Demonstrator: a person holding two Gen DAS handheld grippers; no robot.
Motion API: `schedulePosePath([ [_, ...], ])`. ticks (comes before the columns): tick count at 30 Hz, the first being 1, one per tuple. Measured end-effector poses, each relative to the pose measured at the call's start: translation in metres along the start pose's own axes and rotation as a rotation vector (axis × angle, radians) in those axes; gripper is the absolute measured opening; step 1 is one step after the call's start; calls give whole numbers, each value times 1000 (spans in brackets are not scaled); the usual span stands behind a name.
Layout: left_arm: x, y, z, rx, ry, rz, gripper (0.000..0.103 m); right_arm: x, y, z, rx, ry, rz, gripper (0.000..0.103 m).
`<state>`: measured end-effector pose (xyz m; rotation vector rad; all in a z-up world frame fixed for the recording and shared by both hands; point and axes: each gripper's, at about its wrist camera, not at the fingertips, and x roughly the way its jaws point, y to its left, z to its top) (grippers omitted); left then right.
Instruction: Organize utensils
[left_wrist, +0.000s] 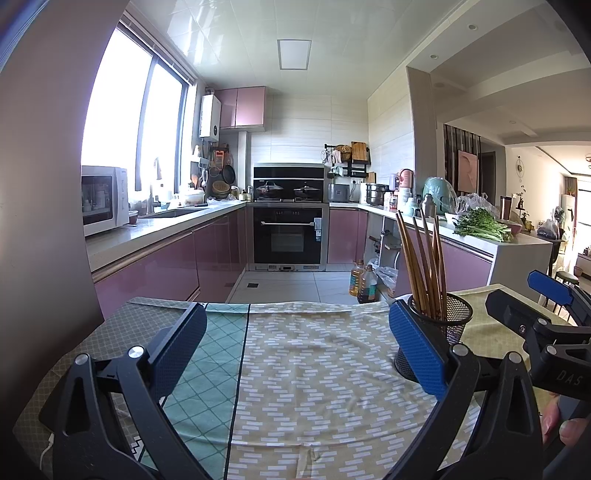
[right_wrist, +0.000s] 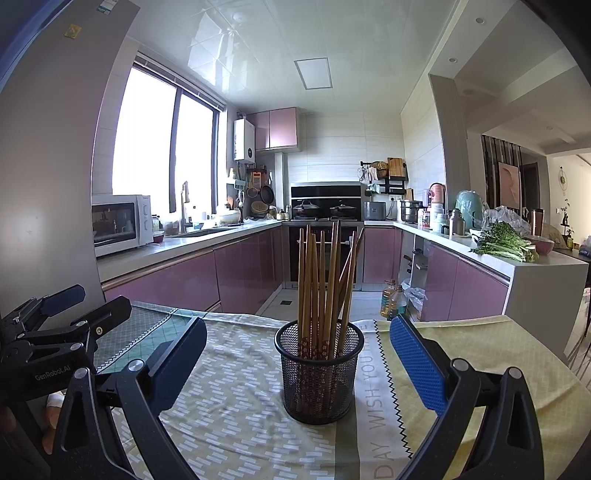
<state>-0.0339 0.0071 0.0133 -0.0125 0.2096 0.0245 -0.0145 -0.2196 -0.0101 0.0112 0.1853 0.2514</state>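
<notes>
A black mesh holder (right_wrist: 320, 373) packed with wooden chopsticks (right_wrist: 325, 280) stands upright on a patterned tablecloth (right_wrist: 236, 417), directly ahead of the right gripper (right_wrist: 299, 350), whose fingers are spread wide and empty. The left gripper (left_wrist: 295, 343), also spread and empty, sits beside the holder. The light, top-heavy holder looks easy to tip — an off-centre nudge could scatter its chopsticks across the cloth.

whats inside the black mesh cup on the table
A bundle of wooden chopsticks stands upright in the black mesh cup, their patterned ends down. The cup's bottom is hidden by the mesh and the sticks, so anything else in there cannot be seen.
</notes>
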Motion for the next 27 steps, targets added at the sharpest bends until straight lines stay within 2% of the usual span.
schedulePosePath([
  [19,3,-6,-1,31,-19,13,97,2,-1,-2,8,5,1,96],
  [22,7,-3,-1,21,12,7,97,4,-2,-2,1,18,0,96],
  [24,17,1,-2,14,71,-3,97,9,-7,-4,-8,48,0,96],
  [26,30,8,-6,13,131,11,97,19,-19,-7,-2,115,0,96],
  [27,37,13,-8,7,161,13,97,28,-30,-10,6,178,-9,96],
])
